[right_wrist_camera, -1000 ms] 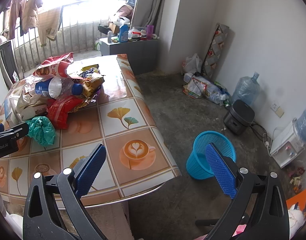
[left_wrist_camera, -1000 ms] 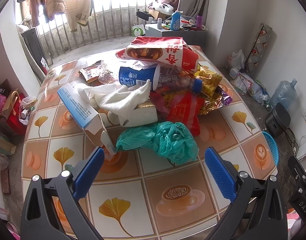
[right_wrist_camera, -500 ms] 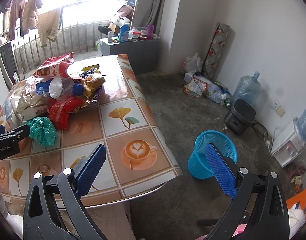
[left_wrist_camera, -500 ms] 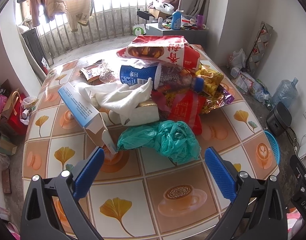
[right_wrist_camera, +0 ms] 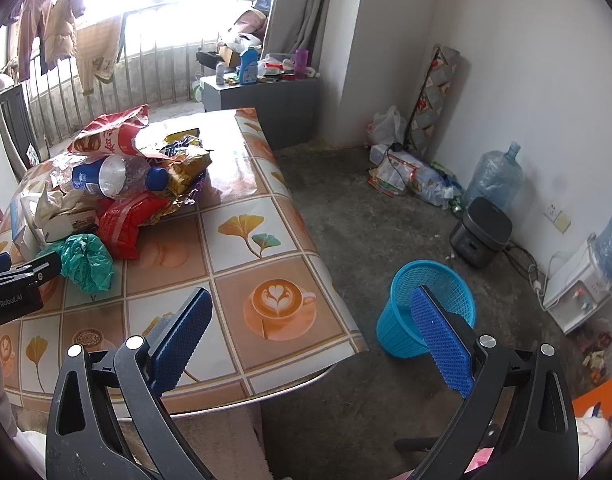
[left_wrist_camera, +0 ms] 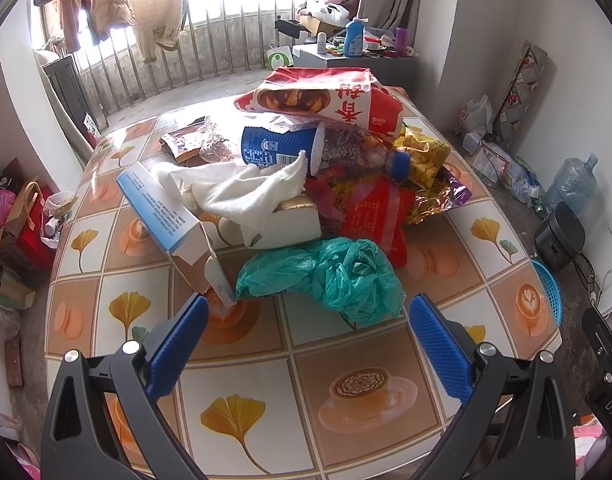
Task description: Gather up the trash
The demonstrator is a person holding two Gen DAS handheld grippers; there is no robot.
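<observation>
My left gripper point(left_wrist_camera: 308, 316) has its fingers spread wide, nothing between them, lined up on the teal plastic bag point(left_wrist_camera: 326, 276) at lower centre of the left view, the nearest piece of the trash heap

My right gripper point(right_wrist_camera: 310, 316) also gapes empty, low in its frame, between table edge point(right_wrist_camera: 306, 236) and blue mesh basket point(right_wrist_camera: 430, 300) on the floor at lower right

Handling, my guess:
- teal bag: very light, limp, slippery film; pinch the bunched crown, where folds give bulk, not a loose edge
- plastic bottle point(left_wrist_camera: 322, 152), centre: light, smooth, may roll or dent; take it across the body
- white cloth point(left_wrist_camera: 250, 196): soft, drapes over a white pack; likely drags neighbours
- blue-and-white carton point(left_wrist_camera: 166, 216), centre left: stiff, open flap; grip the wall
- foil wrappers: crinkly, slick

Count, left view:
- one teal bag
- one bottle
- one carton
- one cloth
- one big red-and-white snack bag point(left_wrist_camera: 326, 100) on top
- one red packet point(left_wrist_camera: 374, 216)
- yellow and gold wrappers tangled, number unclear
- one basket
</observation>
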